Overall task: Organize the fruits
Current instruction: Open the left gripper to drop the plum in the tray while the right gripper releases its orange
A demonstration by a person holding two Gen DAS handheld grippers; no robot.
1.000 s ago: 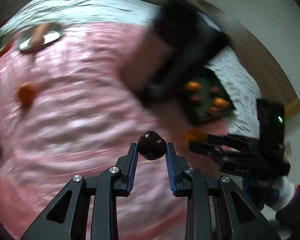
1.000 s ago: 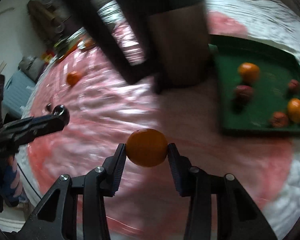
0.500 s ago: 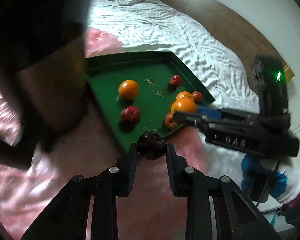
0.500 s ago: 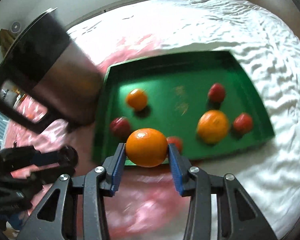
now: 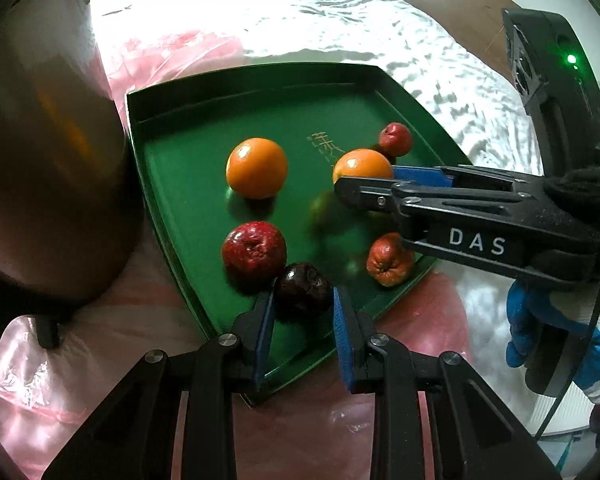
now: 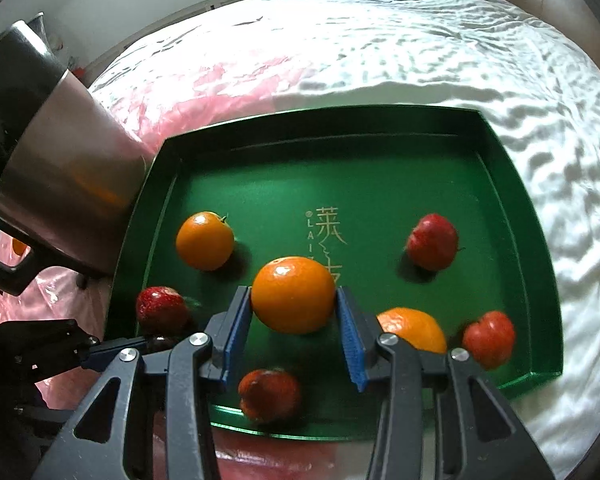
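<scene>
Left gripper pinching a dark red fruit between blue pads, poised over the near corner of the green tray. Right gripper clamped on an orange, over the tray's middle. Beyond the left gripper: a red fruit just ahead-left, another orange farther on. Right of the right gripper: a third orange, two red fruits. Below it, one more red fruit. Tray resting on a bed beside a metal kettle, on pink plastic sheet.
</scene>
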